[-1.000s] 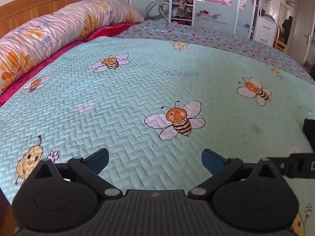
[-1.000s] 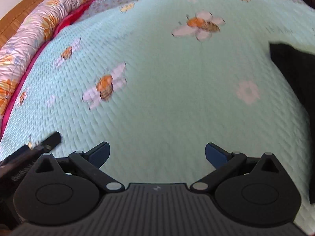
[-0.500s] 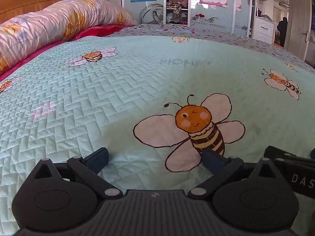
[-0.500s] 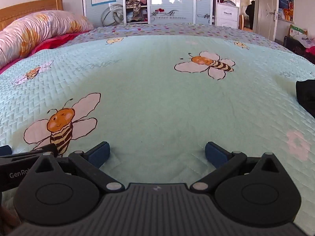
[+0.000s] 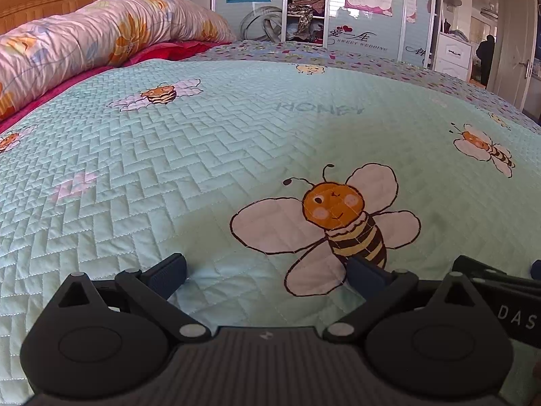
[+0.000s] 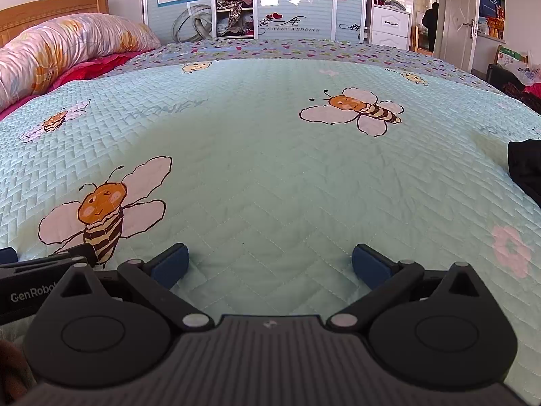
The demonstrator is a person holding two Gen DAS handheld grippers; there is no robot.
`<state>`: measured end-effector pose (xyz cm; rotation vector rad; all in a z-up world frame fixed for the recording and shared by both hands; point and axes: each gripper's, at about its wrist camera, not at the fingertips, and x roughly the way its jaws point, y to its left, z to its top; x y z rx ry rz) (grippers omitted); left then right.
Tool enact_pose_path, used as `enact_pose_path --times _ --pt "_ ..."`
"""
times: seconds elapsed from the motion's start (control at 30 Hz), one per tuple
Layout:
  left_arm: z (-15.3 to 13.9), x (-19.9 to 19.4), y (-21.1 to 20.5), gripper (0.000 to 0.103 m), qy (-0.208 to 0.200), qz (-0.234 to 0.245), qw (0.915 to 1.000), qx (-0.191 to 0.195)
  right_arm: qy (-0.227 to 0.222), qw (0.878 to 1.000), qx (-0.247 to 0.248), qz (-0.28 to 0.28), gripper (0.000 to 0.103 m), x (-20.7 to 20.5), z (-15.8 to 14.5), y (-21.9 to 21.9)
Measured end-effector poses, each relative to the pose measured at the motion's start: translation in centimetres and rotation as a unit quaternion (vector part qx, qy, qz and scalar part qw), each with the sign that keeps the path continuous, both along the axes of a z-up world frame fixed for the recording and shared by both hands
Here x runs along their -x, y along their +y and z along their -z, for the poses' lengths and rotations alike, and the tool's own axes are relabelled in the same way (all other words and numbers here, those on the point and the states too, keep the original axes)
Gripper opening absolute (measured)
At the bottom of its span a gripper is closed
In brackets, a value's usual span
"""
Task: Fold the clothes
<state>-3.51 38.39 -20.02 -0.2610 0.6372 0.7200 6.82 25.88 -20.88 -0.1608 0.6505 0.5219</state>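
Both grippers, left (image 5: 267, 272) and right (image 6: 270, 262), hover spread wide and empty over the quilt (image 6: 270, 169), while the dark garment (image 6: 525, 172), likely soft, light and limp, lies at the right edge, best pinched at a hem.

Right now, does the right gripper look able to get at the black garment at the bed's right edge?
Probably yes. The right gripper is open and empty, and only bare quilt lies between it and the black garment off to its right. It would have to swing right; most of the garment is out of frame.
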Motion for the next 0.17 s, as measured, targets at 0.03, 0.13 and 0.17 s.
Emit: enact_pose_path --times 0.03,0.13,0.17 --pt "0.0 0.04 -0.03 0.103 0.0 0.0 1.0 0.0 0.0 1.0 0.0 0.0 0.103 0.03 0.0 0.01" --pt "0.05 0.1 -0.11 0.103 -0.002 -0.001 1.0 -0.001 -0.001 1.0 0.0 0.001 0.103 0.16 0.03 0.03" --pt "0.07 0.11 -0.12 0.103 -0.002 -0.001 1.0 -0.002 -0.001 1.0 -0.001 0.001 0.103 0.18 0.04 0.02"
